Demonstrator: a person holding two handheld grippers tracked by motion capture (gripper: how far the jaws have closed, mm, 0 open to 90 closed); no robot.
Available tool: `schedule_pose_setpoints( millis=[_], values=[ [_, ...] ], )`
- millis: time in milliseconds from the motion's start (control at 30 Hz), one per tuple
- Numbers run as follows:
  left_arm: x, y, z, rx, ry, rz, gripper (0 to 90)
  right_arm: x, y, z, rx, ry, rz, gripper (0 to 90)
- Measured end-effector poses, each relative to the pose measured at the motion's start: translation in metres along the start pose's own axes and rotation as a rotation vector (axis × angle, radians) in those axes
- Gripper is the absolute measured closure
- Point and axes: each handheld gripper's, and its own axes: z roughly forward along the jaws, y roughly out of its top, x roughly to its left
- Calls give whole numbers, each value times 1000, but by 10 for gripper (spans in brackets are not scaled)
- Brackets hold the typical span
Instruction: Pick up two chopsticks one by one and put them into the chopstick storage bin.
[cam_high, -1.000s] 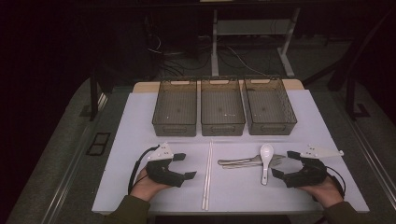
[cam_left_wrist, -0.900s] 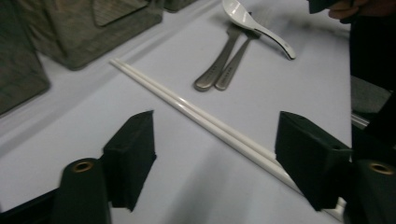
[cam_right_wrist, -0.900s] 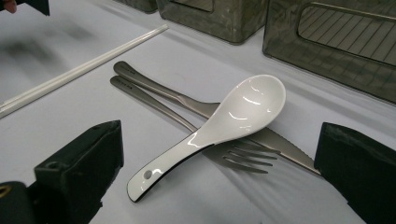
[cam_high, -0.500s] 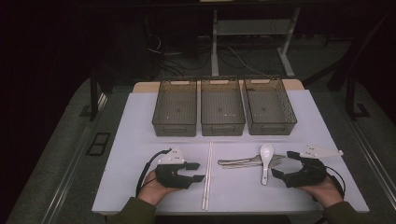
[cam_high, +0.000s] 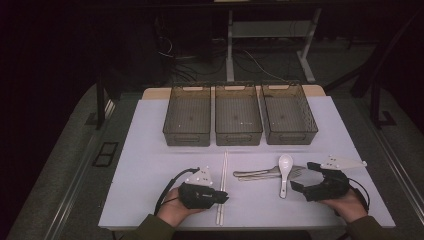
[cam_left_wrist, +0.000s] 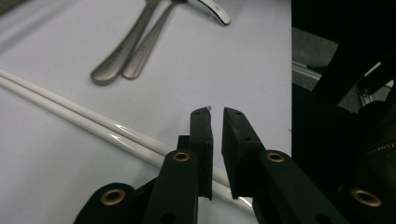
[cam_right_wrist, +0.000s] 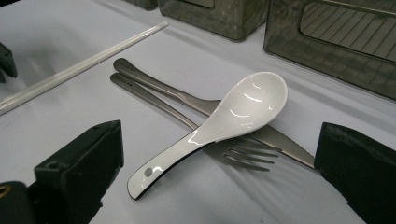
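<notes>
White table sheet (cam_high: 150, 165), dark room; left gripper (cam_left_wrist: 217, 122) fingers just closing above chopsticks (cam_left_wrist: 70, 109), nearly together; right gripper (cam_high: 305, 179) fingers apart.

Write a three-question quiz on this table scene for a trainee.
1. True or false: the white spoon lies across the fork and the knife.
2. How many mesh bins stand in a row at the far side of the table? A) two B) three C) four
3. Which gripper is directly over the white chopsticks?

Key: 1 true. 2 B. 3 the left gripper.
</notes>
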Motion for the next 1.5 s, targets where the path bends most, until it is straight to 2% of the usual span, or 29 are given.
schedule_pose_setpoints(
  millis=[200,300,367,667,967,1267,1500],
  values=[
    [-7,0,11,53,-41,18,884,0,0,0,3,-2,0,13],
    [-9,-1,15,69,-52,10,885,0,0,0,3,-2,0,13],
    [-10,0,17,89,-58,29,886,0,0,0,4,-2,1,13],
    [-12,-2,22,130,-63,39,886,0,0,0,4,-3,3,13],
    [-14,-3,22,151,-65,36,886,0,0,0,5,-3,4,13],
    [-16,-5,18,174,-59,40,886,0,0,0,6,-3,5,13],
    [-16,-9,10,184,-44,16,886,0,0,0,7,-3,6,13]
  ],
)
